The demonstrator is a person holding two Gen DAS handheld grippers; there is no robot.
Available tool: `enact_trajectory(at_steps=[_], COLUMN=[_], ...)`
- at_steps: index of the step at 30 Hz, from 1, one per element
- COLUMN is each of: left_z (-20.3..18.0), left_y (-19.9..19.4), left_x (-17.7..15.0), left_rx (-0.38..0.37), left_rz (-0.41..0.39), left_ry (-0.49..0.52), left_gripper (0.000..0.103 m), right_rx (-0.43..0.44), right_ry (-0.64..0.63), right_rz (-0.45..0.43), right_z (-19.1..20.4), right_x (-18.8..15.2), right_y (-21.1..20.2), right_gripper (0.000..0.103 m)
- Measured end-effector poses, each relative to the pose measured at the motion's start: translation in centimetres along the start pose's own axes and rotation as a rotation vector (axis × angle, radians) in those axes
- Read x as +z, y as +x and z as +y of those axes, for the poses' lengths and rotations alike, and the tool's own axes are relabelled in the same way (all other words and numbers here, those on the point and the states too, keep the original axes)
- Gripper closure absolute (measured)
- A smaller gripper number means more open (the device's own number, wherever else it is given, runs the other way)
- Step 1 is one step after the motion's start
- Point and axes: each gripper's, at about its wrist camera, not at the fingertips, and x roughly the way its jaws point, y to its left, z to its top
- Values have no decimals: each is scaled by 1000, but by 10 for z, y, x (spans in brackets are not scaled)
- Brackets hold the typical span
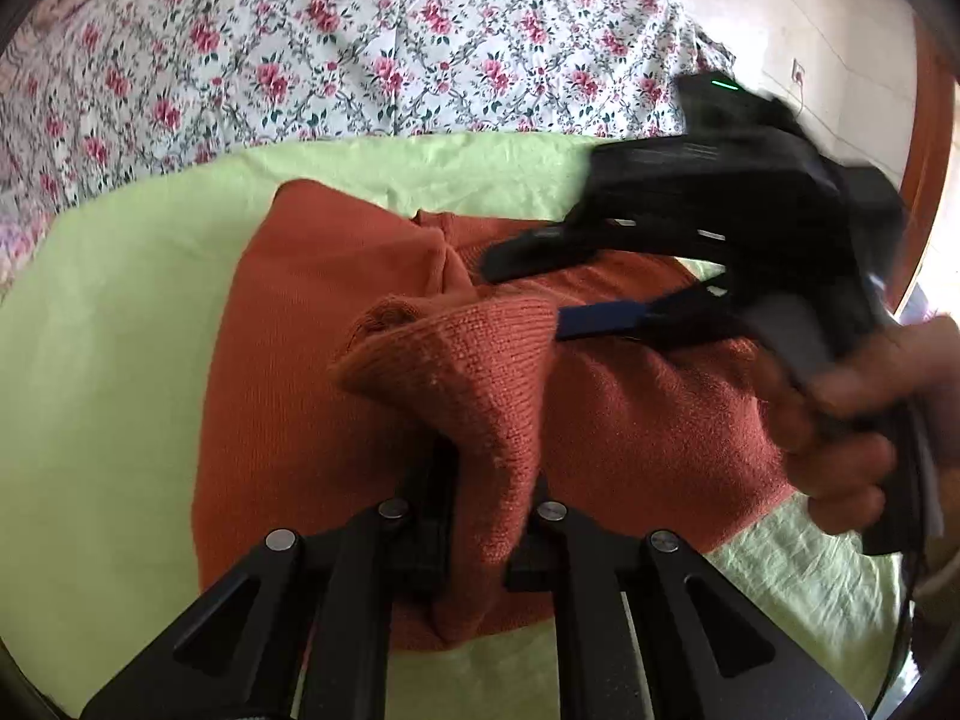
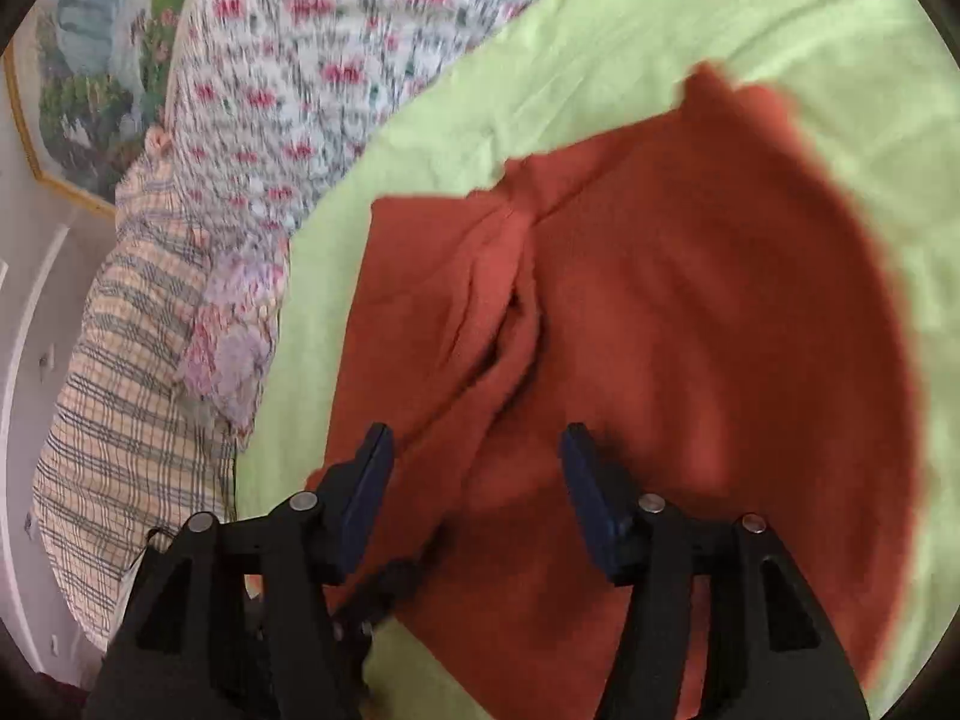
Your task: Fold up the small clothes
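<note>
Left wrist view: the left gripper [image 1: 480, 516] has its jaws pinched on a raised fold of the rust-orange sweater [image 1: 288, 360], which lies flat on the light green sheet [image 1: 108, 360] below the floral quilt [image 1: 336, 36]. The pinched fold stands up from the sweater's middle, its ridge running away from the jaws toward the neckline. The right gripper [image 1: 540, 294], held in a hand [image 1: 840, 420], hangs over the sweater's right side, jaws spread with no cloth between them. In the right wrist view its pads [image 2: 369, 498] straddle a lengthwise crease of the sweater. The left gripper is the one already holding cloth, so the fold most likely turns on it.
</note>
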Motion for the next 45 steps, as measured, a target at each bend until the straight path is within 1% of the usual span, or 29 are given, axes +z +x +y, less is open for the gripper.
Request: enact_trajectory(at_steps=[2, 5, 6, 7, 8, 9, 10, 12, 14, 16, 17, 18, 20, 23, 25, 28, 31, 32, 33, 34, 36, 38, 39, 40, 42, 43, 44, 45], left_z=[-3, -10, -11, -15, -16, -19, -22, -32, -49, -69, -79, -88, -101, -111, -113, -114, -114, -115, -116, -115, -112, -104, -99, -90, -69, -60, -44, -26], left_y=[-1, -5, -8, -10, -13, -17, -23, -32, -33, -26, -21, -14, 2, 18, 21, 18, 25, 25, 24, 21, 11, -2, -9, -17, -28, -30, -33, -33], left_x=[0, 0, -2, -1, -1, 2, 5, 16, 24, 28, 29, 28, 25, 21, 18, 18, 19, 18, 18, 17, 15, 10, 8, 6, 5, 7, 9, 12], left_rx=[6, 39, 49, 68, 71, 67, 56, 12, -32, -61, -74, -91, -127, -138, -143, -151, -166, -173, -181, -201, -245, -272, -274, -279, -279, -274, -261, -250], left_rz=[-7, -31, -37, -44, -50, -61, -77, -106, -109, -92, -83, -74, -31, 8, 18, 12, 37, 46, 50, 53, 62, 63, 61, 63, 69, 70, 73, 82], left_ry=[16, 65, 82, 108, 123, 133, 140, 152, 169, 190, 197, 200, 202, 204, 206, 209, 217, 221, 223, 225, 230, 235, 235, 227, 183, 157, 109, 52], left_gripper=[93, 93, 93, 94, 94, 94, 94, 93, 93, 93, 93, 93, 93, 92, 91, 89, 85, 83, 78, 75, 63, 60, 57, 55, 41, 37, 33, 31], right_rx=[-21, -36, -38, -52, -84, -103, -93, -60, -39, -48, -59, -74, -111, -133, -135, -134, -113, -127, -156, -168, -199, -231, -242, -257, -308, -320, -291, -248], right_ry=[-13, -40, -44, -63, -99, -126, -142, -178, -219, -240, -243, -238, -210, -161, -160, -186, -187, -177, -167, -164, -164, -167, -165, -161, -143, -128, -110, -99], right_rz=[19, 59, 70, 78, 77, 70, 58, 10, -47, -85, -93, -97, -94, -77, -72, -81, -102, -97, -86, -82, -81, -97, -108, -120, -150, -164, -182, -191], right_z=[11, 28, 31, 35, 42, 47, 51, 57, 59, 51, 46, 37, 10, -25, -37, -41, -40, -44, -49, -51, -54, -53, -52, -51, -48, -47, -46, -45], right_x=[10, 25, 29, 31, 34, 35, 37, 39, 40, 42, 43, 43, 41, 36, 34, 32, 32, 32, 32, 31, 26, 20, 17, 15, 9, 6, 2, 0], right_y=[17, 44, 50, 56, 60, 58, 53, 27, -6, -35, -43, -49, -59, -62, -64, -67, -67, -65, -61, -60, -60, -66, -71, -76, -89, -95, -103, -108], right_gripper=[41, 41, 43, 63, 84, 84, 85, 86, 86, 86, 86, 86, 86, 86, 86, 86, 86, 86, 86, 86, 86, 84, 81, 75, 63, 49, 32, 25])
